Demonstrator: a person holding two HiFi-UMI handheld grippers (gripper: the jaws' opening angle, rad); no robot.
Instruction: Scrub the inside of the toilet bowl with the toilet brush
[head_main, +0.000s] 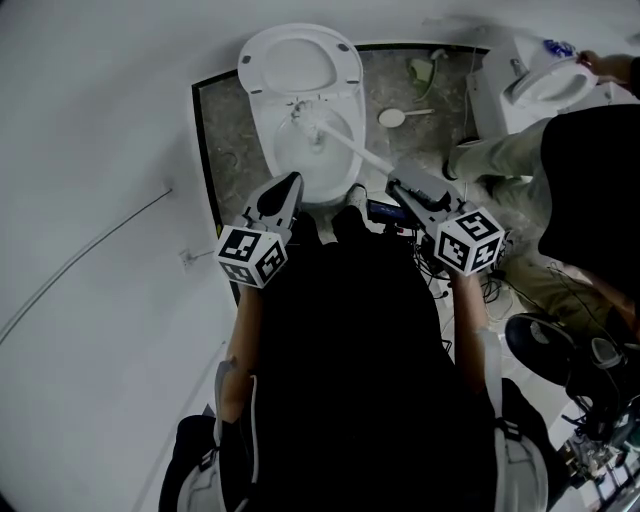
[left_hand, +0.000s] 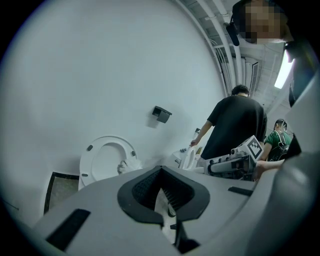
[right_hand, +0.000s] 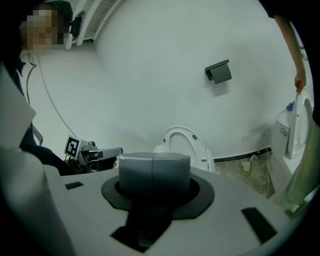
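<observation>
Bathroom: right gripper clamps toilet brush, seemingly in bowl; left gripper's jaws apart.

Plain white wall with a small dark fitting mounted on it and a thin cable trailing across, mottled grey floor edged by a black strip, pipes overhead, bright strip light beyond.
</observation>
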